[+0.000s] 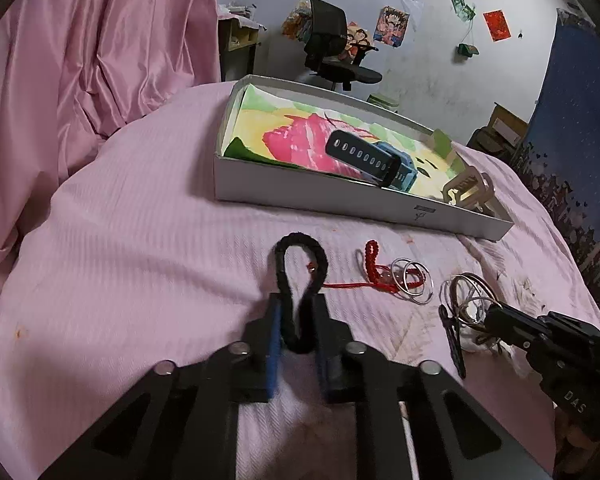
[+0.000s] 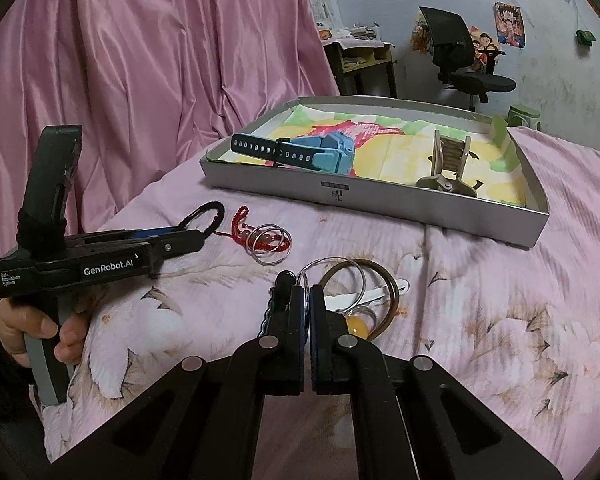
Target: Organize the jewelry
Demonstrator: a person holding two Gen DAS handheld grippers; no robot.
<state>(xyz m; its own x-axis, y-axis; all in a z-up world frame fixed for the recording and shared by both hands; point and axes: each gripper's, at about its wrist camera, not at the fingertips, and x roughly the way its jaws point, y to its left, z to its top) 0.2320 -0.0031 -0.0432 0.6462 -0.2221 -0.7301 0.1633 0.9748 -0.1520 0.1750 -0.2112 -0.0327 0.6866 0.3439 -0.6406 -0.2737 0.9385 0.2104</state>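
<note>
Black braided cord bracelet [image 1: 298,280] on the pink bedspread [image 1: 140,240] is pinched in my left gripper [image 1: 298,312], my right gripper [image 2: 307,300] clamps a thin silver ring [image 2: 334,276]; I judge lifting both into the shallow box [image 1: 332,208] comes next.

on the side of my left gripper [image 2: 214,226], seen from the right wrist camera, i read "genrobot.ai" in white letters. a smaller white label sits further back on the same body, too tiny for me to make out. on my right gripper [image 1: 466,314] i read "das". the box [image 2: 380,206] front wall carries a small dark mark i cannot read.
</note>
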